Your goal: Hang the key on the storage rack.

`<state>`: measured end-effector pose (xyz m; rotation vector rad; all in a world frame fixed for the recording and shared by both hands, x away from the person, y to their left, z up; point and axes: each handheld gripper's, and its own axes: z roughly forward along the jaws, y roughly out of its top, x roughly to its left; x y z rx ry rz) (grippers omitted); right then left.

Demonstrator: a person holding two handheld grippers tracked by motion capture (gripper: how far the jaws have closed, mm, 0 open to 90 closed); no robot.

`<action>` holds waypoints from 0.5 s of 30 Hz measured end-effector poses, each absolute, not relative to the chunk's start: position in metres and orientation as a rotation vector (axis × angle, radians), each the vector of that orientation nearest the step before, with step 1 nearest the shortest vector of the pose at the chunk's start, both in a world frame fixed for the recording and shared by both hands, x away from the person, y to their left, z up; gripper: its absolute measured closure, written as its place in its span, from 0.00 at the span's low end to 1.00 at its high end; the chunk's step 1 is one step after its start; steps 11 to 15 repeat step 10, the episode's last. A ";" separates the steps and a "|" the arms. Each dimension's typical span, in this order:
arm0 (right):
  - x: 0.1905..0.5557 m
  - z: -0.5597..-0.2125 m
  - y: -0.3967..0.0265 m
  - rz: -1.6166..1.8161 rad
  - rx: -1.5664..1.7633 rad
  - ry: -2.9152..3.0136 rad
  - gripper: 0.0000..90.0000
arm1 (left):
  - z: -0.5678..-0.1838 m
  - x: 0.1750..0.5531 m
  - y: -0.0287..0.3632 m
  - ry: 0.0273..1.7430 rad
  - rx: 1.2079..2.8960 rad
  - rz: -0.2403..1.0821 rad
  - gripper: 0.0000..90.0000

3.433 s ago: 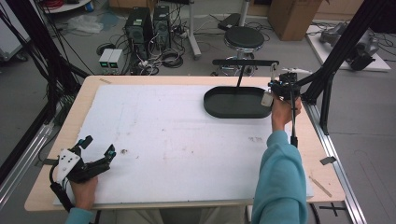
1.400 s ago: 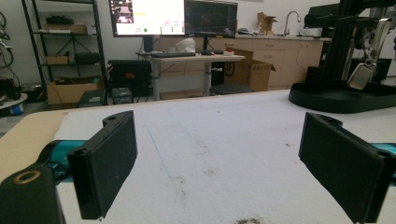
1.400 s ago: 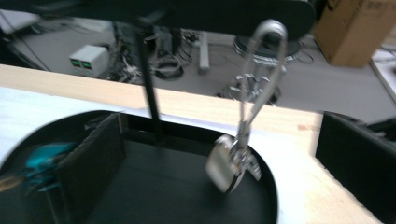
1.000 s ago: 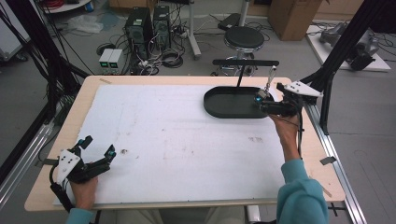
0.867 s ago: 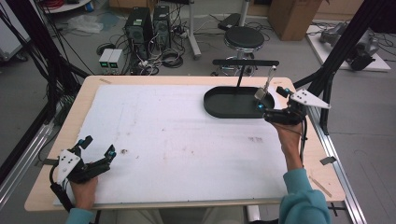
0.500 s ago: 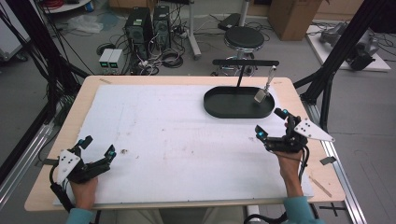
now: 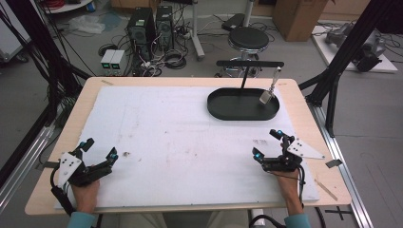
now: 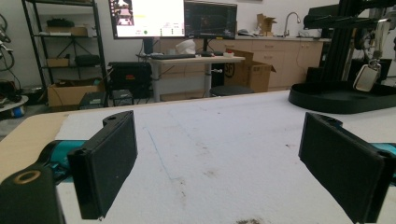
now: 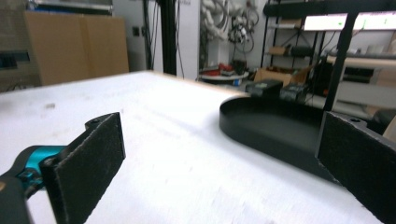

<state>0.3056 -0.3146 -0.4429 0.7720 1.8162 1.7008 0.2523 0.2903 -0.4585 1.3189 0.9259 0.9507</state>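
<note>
Both tongs rest gaping and empty, well short of the black tray: left tongs, right tongs. Any reach toward the spatula hanging over that tray should probably come slow and level.

Two claws, one tray (one spatula, seemingly).

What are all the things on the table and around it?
Table: one, wooden edge, in the middle.
White mat: one, white with smudges, covers the tabletop.
Tray: one, black, oval, far right part of the mat.
Stand: one, black post with a crossbar, rises from the tray.
Spatula: one, silvery, hangs from the crossbar over the tray.
Stool: one, black, floor behind the table.
Computer towers: two, black, floor at back left.
Left claw: one, black, open, near left corner.
Right claw: one, black, open, near right side.
</note>
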 end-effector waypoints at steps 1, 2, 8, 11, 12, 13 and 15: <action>0.305 -0.452 -0.313 1.687 0.777 1.838 0.01 | -0.458 0.252 0.290 0.926 1.319 0.951 0.13; 0.306 -0.454 -0.313 1.680 0.771 1.844 0.01 | -0.458 0.252 0.290 0.926 1.319 0.950 0.13; 0.305 -0.455 -0.313 1.699 0.799 1.844 0.01 | -0.459 0.252 0.290 0.924 1.319 0.952 0.13; 0.305 -0.454 -0.312 1.691 0.791 1.845 0.01 | -0.459 0.252 0.290 0.926 1.317 0.951 0.13; 0.305 -0.454 -0.312 1.691 0.791 1.845 0.01 | -0.459 0.252 0.290 0.926 1.317 0.951 0.13; 0.305 -0.454 -0.312 1.691 0.791 1.845 0.01 | -0.459 0.252 0.290 0.926 1.317 0.951 0.13; 0.305 -0.454 -0.312 1.691 0.791 1.845 0.01 | -0.459 0.252 0.290 0.926 1.317 0.951 0.13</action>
